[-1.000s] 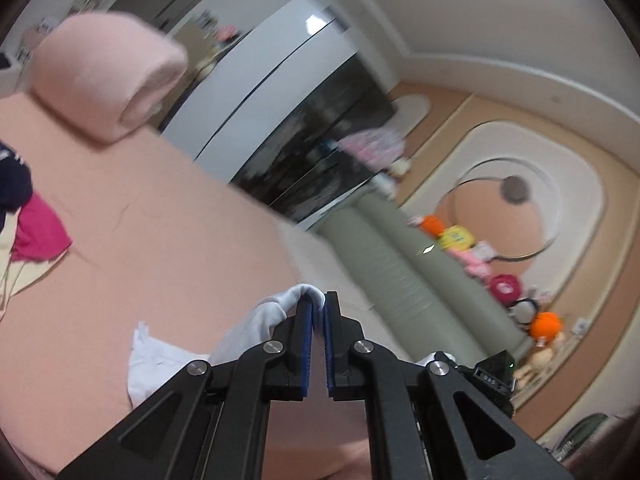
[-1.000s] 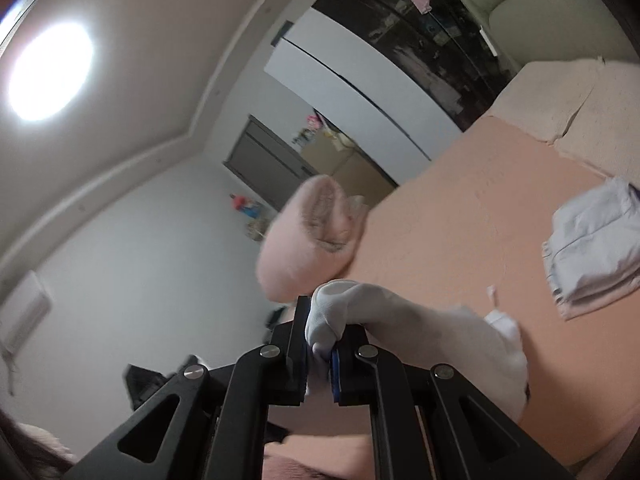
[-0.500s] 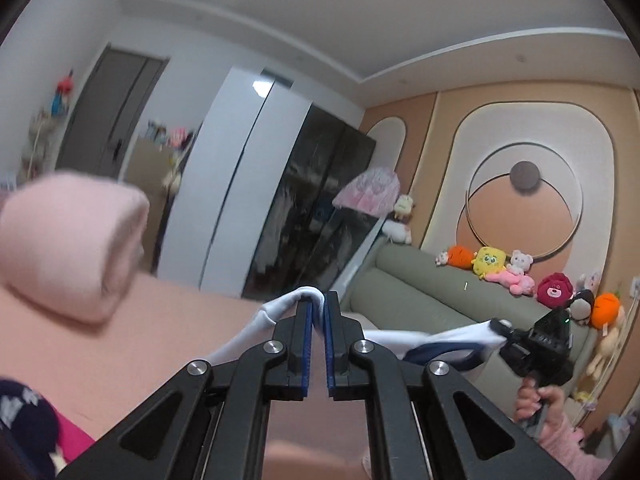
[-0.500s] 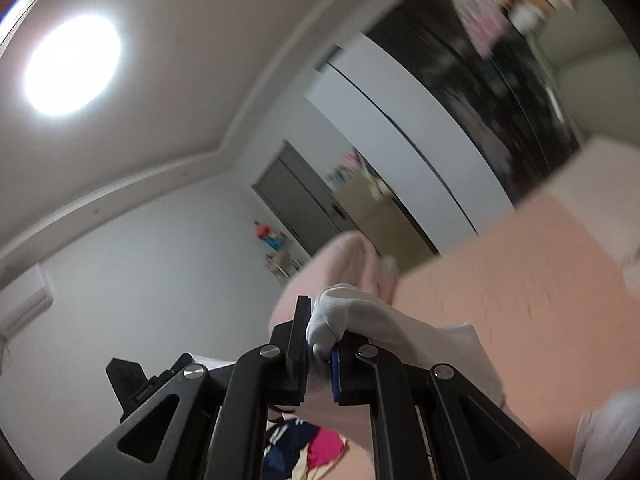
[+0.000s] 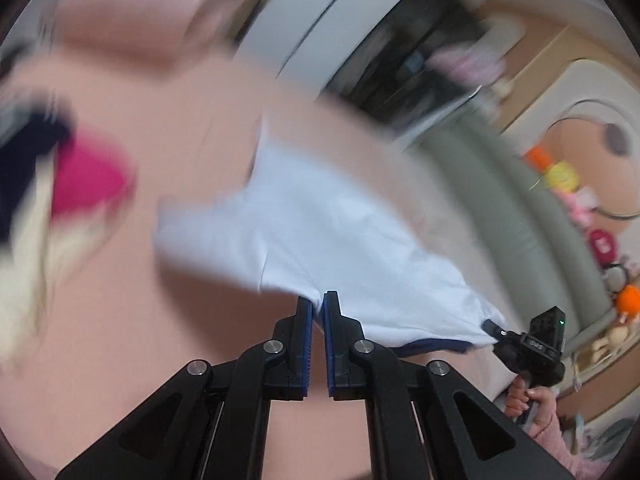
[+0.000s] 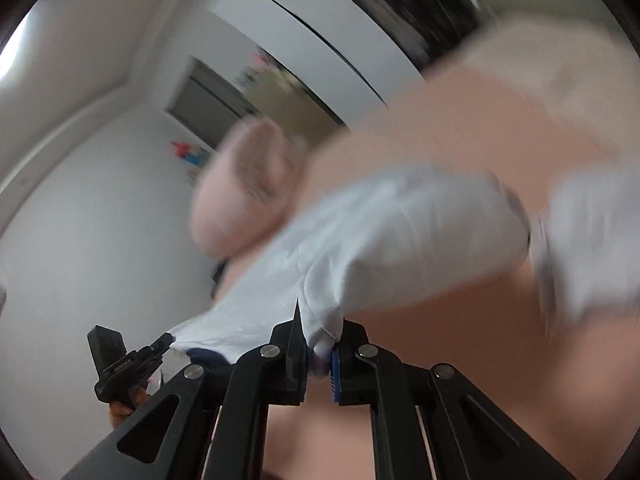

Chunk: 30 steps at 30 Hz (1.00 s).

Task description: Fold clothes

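1. Left gripper (image 5: 318, 305): jaws nearly together, with a thin fold of the white T-shirt (image 5: 320, 232) pinched between the blue pads (image 5: 307, 344). Cloth enters the gap at the tips.
2. Right gripper (image 6: 320, 336): jaws clamped on a thicker wad of the same white T-shirt (image 6: 380, 240); bunched fabric bulges out between the fingertips.
3. In the left wrist view, the shirt fans out from the tips toward 11–12 o'clock and runs to 3 o'clock, where the right gripper (image 5: 532, 346) grips its other corner. A dark navy hem (image 5: 432, 347) shows along the lower edge between the two grippers.
4. In the right wrist view, the shirt runs from the tips to 9 o'clock, where the left gripper (image 6: 128, 360) holds its corner. The rest billows toward 1–2 o'clock. The shirt is stretched between both grippers above the bed (image 5: 140, 320); contact with the sheet cannot be told because of motion blur.
5. The person's right hand (image 5: 532, 400), in a pink sleeve, wraps the right gripper's handle at 4 o'clock in the left view.
6. Left view, further out: a clothes pile (image 5: 60, 184) in navy, magenta and cream at 9–10 o'clock on the bed; a pink rolled blanket (image 5: 132, 12) at 11 o'clock; a grey-green headboard (image 5: 512, 208) with plush toys (image 5: 560, 176) at 2–3 o'clock.
7. Right view: pink rolled blanket (image 6: 248, 184) at 11 o'clock; wardrobe (image 6: 320, 40) at 12 o'clock.
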Tool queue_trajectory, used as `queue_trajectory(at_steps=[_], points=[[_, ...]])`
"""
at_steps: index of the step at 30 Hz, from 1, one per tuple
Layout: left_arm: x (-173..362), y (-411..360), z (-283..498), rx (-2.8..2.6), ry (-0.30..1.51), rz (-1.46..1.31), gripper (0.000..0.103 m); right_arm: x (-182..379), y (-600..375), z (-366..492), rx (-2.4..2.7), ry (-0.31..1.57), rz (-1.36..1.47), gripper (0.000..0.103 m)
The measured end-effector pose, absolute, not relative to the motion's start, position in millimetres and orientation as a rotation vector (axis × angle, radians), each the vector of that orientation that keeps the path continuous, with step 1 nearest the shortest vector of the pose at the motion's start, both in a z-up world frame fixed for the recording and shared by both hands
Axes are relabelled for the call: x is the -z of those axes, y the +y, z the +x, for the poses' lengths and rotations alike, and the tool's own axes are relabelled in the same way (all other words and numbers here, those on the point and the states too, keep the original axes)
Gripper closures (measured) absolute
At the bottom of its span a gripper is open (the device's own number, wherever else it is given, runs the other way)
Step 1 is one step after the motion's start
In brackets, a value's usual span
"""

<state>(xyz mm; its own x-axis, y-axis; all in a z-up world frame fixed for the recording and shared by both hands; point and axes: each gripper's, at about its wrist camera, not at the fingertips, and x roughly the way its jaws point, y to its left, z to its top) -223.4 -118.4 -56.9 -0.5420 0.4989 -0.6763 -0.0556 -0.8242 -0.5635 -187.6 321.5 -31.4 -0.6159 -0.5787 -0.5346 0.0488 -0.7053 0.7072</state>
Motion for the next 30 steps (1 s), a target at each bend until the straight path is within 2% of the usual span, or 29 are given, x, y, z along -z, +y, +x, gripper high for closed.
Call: queue_trajectory(at_steps=[3, 5, 7, 9, 10, 12, 17, 20, 23, 25, 27, 30], points=[[150.2, -112.7, -228.9, -2.337, -0.680, -1.603, 0.099, 149.9, 320.9, -177.2, 2.282, -1.070, 1.448, 0.096], [187.3, -117.6, -226.9, -2.280, -0.766, -1.721, 0.099, 200.7, 325.2, -165.8, 2.221, -1.185, 1.576, 0.099], [188.4, -128.8, -221.5, -2.248, -0.945, -1.662, 0.099, 210.4, 330.1, -156.4, 2.213, -1.288, 1.510, 0.102], [180.4, -132.2, -216.8, -2.225, -1.016, -1.655, 0.098, 202.4, 329.0, -151.6, 2.224, -1.304, 1.495, 0.094], [176.1, -132.8, -214.2, -2.214, -1.042, -1.649, 0.098, 195.0, 326.0, -149.6, 2.238, -1.284, 1.491, 0.094], [165.2, -120.5, -207.1, -2.199, -0.972, -1.611, 0.098, 181.1, 314.7, -139.7, 2.229, -1.224, 1.486, 0.094], [174.9, -56.2, -207.8, -2.169, -0.519, -1.675, 0.098, 183.1, 267.7, -129.0, 2.041, -1.071, 1.579, 0.094], [182.0, -35.4, -227.4, -2.207, -0.434, -1.654, 0.098, 196.8, 255.7, -135.6, 2.096, -0.936, 1.622, 0.094], [158.1, -37.7, -244.0, -2.322, -0.531, -1.513, 0.098, 189.1, 261.5, -160.8, 2.195, -1.008, 1.553, 0.094], [139.7, -46.3, -244.1, -2.382, -0.677, -1.381, 0.098, 168.7, 264.5, -168.5, 2.272, -1.053, 1.436, 0.094], [145.0, -53.5, -241.3, -2.317, -0.829, -1.431, 0.098, 151.3, 265.1, -165.9, 2.305, -1.068, 1.336, 0.092], [174.4, -50.0, -227.6, -2.070, -1.079, -1.539, 0.097, 159.7, 263.3, -153.4, 2.205, -1.167, 1.435, 0.083]])
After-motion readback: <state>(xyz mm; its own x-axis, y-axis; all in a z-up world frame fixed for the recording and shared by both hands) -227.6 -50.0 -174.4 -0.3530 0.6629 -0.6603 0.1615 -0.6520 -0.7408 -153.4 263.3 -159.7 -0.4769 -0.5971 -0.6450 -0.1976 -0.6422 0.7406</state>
